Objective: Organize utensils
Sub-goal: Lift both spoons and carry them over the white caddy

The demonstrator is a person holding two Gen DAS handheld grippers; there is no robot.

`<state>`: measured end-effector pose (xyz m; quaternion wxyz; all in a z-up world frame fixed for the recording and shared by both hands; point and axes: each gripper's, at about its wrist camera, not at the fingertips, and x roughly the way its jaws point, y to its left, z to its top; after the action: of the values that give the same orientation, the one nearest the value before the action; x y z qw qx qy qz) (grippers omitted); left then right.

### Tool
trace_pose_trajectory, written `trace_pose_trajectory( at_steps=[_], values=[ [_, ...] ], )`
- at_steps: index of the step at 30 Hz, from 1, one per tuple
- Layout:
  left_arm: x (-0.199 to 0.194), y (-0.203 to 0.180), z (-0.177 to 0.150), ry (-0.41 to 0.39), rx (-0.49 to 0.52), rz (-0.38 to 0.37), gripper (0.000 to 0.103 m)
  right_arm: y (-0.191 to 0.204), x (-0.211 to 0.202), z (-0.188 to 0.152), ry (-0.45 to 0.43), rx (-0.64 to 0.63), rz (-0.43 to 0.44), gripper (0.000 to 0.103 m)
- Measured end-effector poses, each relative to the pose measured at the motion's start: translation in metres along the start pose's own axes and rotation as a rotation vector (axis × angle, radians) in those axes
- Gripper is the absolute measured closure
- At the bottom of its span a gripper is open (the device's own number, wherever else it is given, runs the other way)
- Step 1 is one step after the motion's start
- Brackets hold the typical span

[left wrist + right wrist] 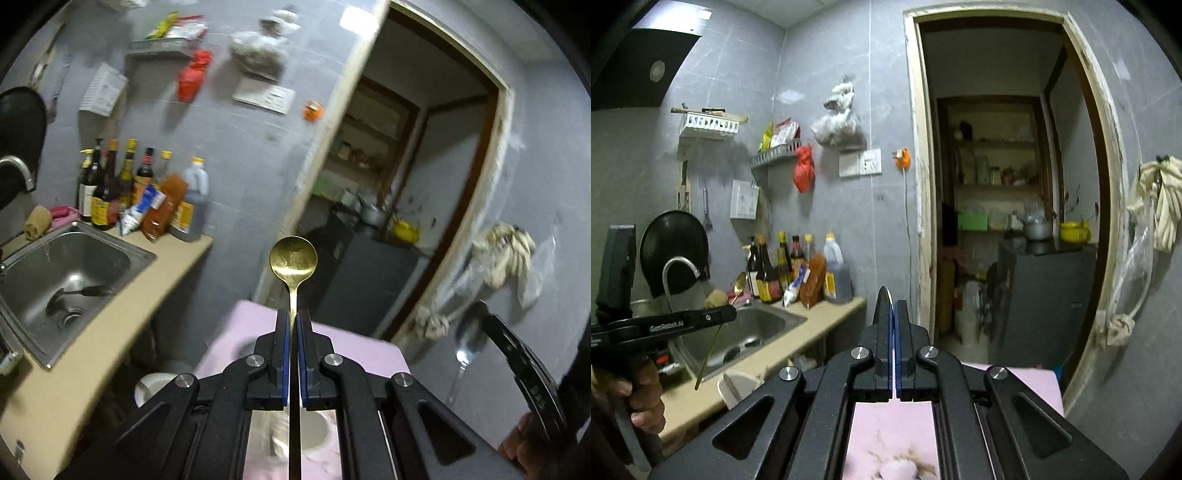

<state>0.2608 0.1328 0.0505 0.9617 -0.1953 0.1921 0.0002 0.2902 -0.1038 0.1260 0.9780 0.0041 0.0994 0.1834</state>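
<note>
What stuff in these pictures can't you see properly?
- Silvery utensil in the right gripper: blurred in the left wrist view and only a thin edge in the right wrist view. I can't tell if it is a spoon.
- Dark thing in the sink: too blurred to name.
- Bottles: labels too small to read.
- Pink surface: mostly hidden behind the gripper.

Both views are dim, with cool indoor light from overhead. The left wrist view is motion-blurred at the wall and doorway (424, 177); the right wrist view is sharper. Strong fisheye bending and dark vignetting mark all corners. Glare glints off the sink (74, 273).
</note>
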Motion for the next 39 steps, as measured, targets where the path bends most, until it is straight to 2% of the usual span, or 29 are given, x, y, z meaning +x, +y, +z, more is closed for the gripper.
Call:
trace_pose_trajectory(
  at_steps=[4, 9, 18, 31, 39],
  values=[
    [0.011, 0.044, 0.012, -0.022, -0.090, 0.018, 0.099, 0.023, 0.013, 0.000, -0.001, -0.016, -0.017, 0.102],
    [0.032, 0.076, 0.012, -0.024, -0.162, 0.018, 0.099, 0.035, 0.028, -0.013, 0.028, -0.019, -0.047, 0.102],
    [0.067, 0.098, -0.002, 0.001, -0.223, -0.030, 0.099, 0.038, 0.052, -0.034, 0.051, -0.015, -0.111, 0.102],
    [0.077, 0.090, -0.029, -0.044, -0.152, 0.008, 0.099, 0.053, 0.068, -0.039, 0.014, -0.058, -0.111, 0.102],
    [0.077, 0.090, -0.041, -0.078, -0.078, 0.089, 0.099, 0.059, 0.075, -0.044, 0.011, -0.080, -0.111, 0.102]
  ],
)
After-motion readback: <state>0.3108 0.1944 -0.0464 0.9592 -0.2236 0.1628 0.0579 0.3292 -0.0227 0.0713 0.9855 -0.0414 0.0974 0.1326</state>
